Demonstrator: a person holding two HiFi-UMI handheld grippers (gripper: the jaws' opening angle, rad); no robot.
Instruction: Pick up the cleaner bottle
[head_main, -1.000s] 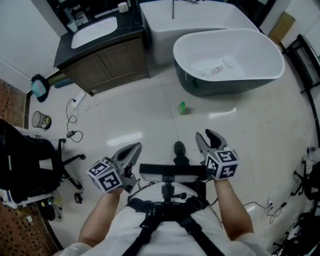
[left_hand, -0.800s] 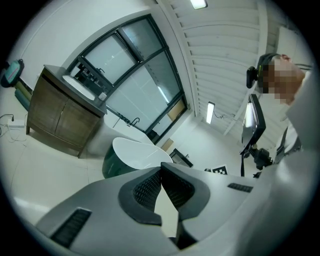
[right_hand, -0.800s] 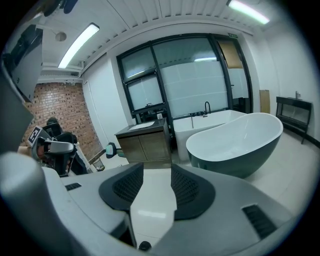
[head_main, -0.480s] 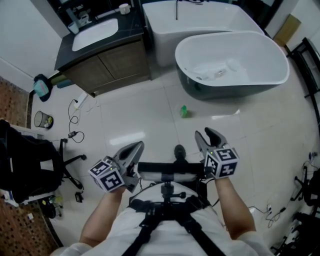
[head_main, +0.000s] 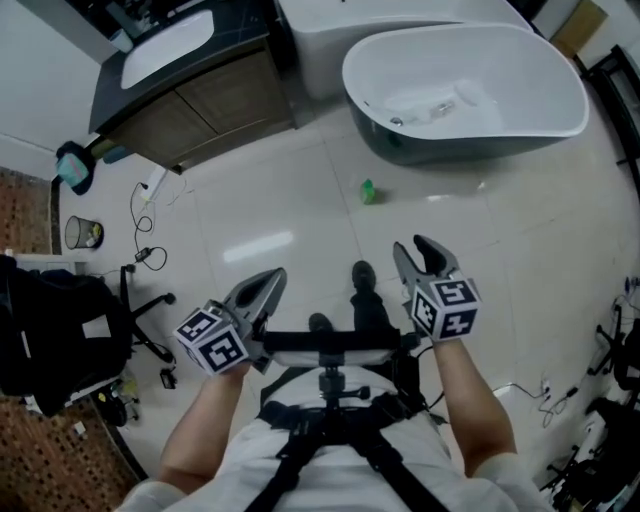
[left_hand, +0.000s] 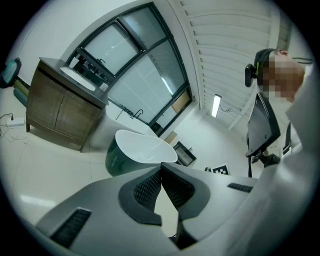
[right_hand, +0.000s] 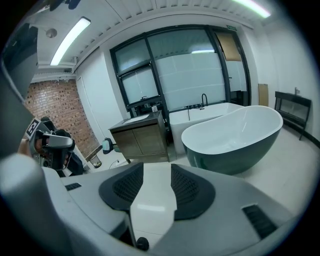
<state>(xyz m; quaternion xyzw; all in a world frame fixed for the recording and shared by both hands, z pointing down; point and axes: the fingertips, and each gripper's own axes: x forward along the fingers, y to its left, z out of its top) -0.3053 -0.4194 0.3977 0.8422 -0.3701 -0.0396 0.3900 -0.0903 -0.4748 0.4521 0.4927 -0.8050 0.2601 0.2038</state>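
Facing cleaner bottle (floor, by bathtub)

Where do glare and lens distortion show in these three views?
Head view: sharp, with bright glare streaks on the glossy floor. Left gripper view: strong fisheye, the window bowed, corners dark, a mosaic patch at the upper right. Right gripper view: same bowing, the ceiling lamp blown out.

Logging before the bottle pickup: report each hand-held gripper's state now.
Left hand-held gripper: shut, nothing between the jaws.
Right hand-held gripper: open, empty.
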